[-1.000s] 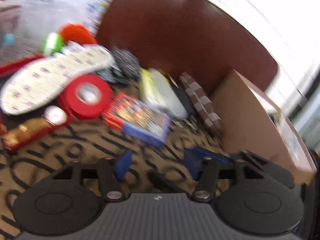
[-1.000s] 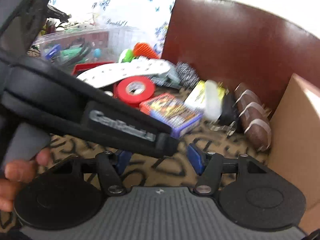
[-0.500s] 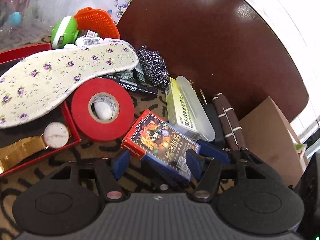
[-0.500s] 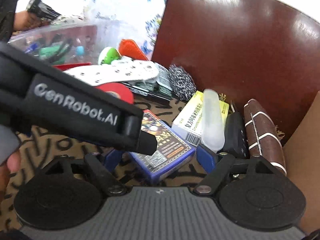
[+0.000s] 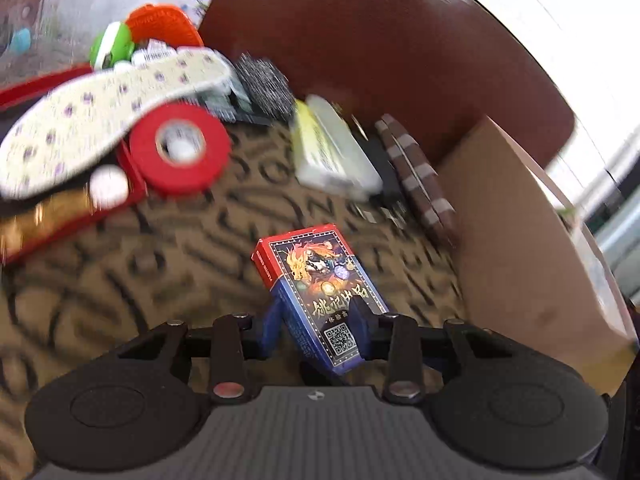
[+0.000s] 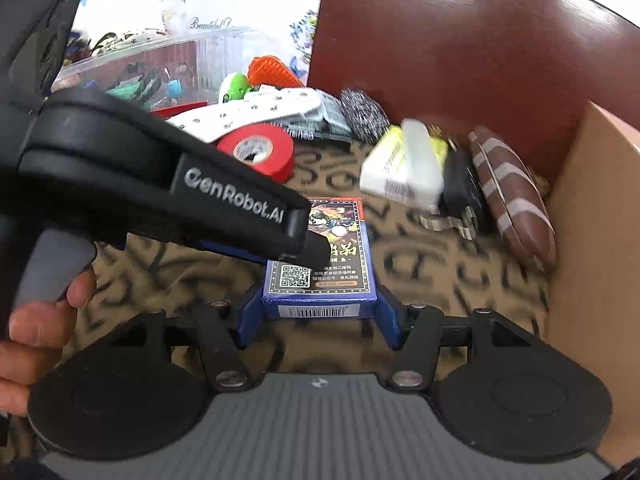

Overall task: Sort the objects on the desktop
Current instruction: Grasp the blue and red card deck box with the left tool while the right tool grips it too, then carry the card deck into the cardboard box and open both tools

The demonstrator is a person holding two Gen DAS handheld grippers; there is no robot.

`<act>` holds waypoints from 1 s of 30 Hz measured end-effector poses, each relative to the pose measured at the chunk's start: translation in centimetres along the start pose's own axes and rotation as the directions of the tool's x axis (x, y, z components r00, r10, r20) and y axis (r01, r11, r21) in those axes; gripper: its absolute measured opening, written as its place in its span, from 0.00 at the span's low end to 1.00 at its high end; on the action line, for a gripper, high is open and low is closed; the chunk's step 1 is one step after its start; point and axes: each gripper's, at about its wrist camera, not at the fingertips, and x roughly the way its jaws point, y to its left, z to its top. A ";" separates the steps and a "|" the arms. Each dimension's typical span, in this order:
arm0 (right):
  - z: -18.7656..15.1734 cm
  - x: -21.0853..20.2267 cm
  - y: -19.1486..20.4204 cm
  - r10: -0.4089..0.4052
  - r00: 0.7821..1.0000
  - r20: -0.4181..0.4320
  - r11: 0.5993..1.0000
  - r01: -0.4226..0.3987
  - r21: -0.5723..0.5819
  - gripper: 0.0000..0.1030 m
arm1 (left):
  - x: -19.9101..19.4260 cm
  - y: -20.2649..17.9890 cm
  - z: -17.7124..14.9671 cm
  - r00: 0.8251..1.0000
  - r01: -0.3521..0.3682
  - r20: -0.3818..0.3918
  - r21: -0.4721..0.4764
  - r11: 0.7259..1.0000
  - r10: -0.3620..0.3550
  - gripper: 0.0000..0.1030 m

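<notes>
My left gripper point(image 5: 318, 322) is shut on a red-and-blue card box point(image 5: 320, 280), held tilted above the patterned cloth. In the right wrist view the same card box point(image 6: 324, 256) lies between my right gripper's point(image 6: 318, 318) blue fingers, which flank its near end; the jaws stand wide and contact is unclear. The left gripper's black body point(image 6: 168, 184) crosses in from the left and covers part of the box.
A red tape roll point(image 5: 180, 148), flowered insole point(image 5: 104, 112), gold watch point(image 5: 80, 200), yellow box with clear case point(image 5: 328, 156), brown striped pouch point(image 5: 420, 176) and steel scourer point(image 5: 262, 84) lie behind. A cardboard box point(image 5: 528, 232) stands right. A clear bin point(image 6: 160, 68) sits far left.
The left gripper has shut on the card box and lifted it off the cloth, pulling it back from the pile. The right gripper has come up around the box's near end.
</notes>
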 end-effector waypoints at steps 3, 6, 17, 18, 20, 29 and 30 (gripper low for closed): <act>-2.4 -3.4 0.5 -0.021 1.000 -0.020 0.999 0.022 0.042 0.56 | -1.5 -1.3 -2.9 0.999 0.031 -0.037 0.030 0.999 -0.030 0.38; -5.3 -6.8 0.8 -0.043 0.998 -0.036 0.994 0.046 0.095 0.56 | -2.8 -2.8 -5.7 0.995 0.066 -0.080 0.062 0.996 -0.061 0.37; -10.3 -12.8 1.6 -0.074 0.997 -0.036 0.978 0.080 0.190 0.59 | -4.7 -4.9 -9.7 0.984 0.107 -0.146 0.057 0.993 -0.098 0.55; -10.2 -12.6 1.6 -0.078 0.996 -0.034 0.979 0.083 0.188 0.60 | -4.6 -4.9 -9.7 0.985 0.104 -0.147 0.059 0.993 -0.095 0.56; -10.2 -12.3 1.8 -0.078 0.996 -0.038 0.980 0.084 0.183 0.63 | -4.5 -5.3 -9.7 0.986 0.092 -0.145 0.073 0.993 -0.081 0.57; -10.4 -13.0 1.8 -0.092 0.995 -0.039 0.974 0.098 0.203 0.56 | -5.3 -7.5 -10.4 0.993 0.031 -0.121 0.152 0.988 -0.013 0.45; -10.4 -13.4 1.8 -0.098 0.995 -0.035 0.974 0.103 0.203 0.56 | -5.6 -7.7 -10.3 0.993 0.037 -0.119 0.145 0.989 -0.019 0.45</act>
